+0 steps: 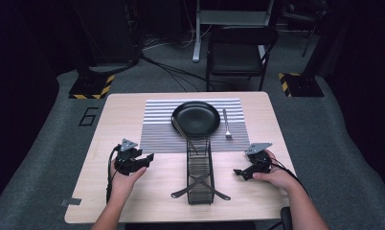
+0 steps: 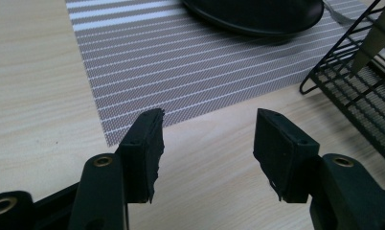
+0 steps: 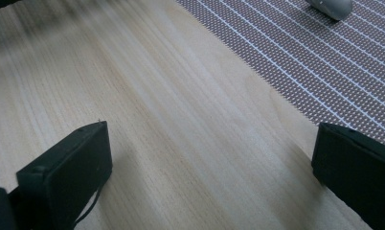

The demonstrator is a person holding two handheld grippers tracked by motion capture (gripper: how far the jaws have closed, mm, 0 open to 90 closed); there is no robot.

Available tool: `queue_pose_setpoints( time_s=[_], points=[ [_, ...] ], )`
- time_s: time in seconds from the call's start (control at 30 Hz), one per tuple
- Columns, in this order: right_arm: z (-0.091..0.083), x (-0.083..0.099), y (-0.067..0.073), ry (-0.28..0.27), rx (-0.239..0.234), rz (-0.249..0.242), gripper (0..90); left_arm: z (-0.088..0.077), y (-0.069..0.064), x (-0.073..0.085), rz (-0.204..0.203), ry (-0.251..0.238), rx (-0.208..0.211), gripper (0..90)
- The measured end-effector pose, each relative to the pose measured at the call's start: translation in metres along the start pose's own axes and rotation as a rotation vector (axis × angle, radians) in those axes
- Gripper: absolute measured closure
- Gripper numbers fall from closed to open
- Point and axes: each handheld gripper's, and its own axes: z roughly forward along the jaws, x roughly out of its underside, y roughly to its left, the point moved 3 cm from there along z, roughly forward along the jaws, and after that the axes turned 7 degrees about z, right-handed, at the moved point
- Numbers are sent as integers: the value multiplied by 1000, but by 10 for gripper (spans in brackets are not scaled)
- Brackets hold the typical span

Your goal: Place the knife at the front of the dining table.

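On the worktop (image 1: 133, 201), near edge: left hand (image 1: 125, 173) holds left tongs (image 1: 145, 158) low, tips aimed toward the wire rack (image 1: 200, 172); jaws apart, nothing between them. Right hand (image 1: 276, 176) rests with right tongs (image 1: 238, 171) pointing inward at the rack; jaws wide, nothing gripped. Rack lies between both tongs, long axis running from the person toward the black plate (image 1: 196, 118) on the striped mat (image 1: 157, 129). Fork (image 1: 226, 125) beside the plate, lengthwise likewise.
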Motion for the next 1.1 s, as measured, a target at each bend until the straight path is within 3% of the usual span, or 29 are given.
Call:
queue_pose_setpoints(
  time_s=[0.23,0.53,0.9,1.1],
  points=[
    [0,0,0,0,0,-1,0,-5,-13,-13,55,7,-3,435],
    [0,0,0,2,0,-1,0,-3,-25,-26,69,3,46,459],
    [0,0,0,2,2,1,0,-3,-43,-49,87,-30,53,490],
    [0,0,0,2,2,1,0,-4,-52,-59,111,-42,80,517]
  ],
)
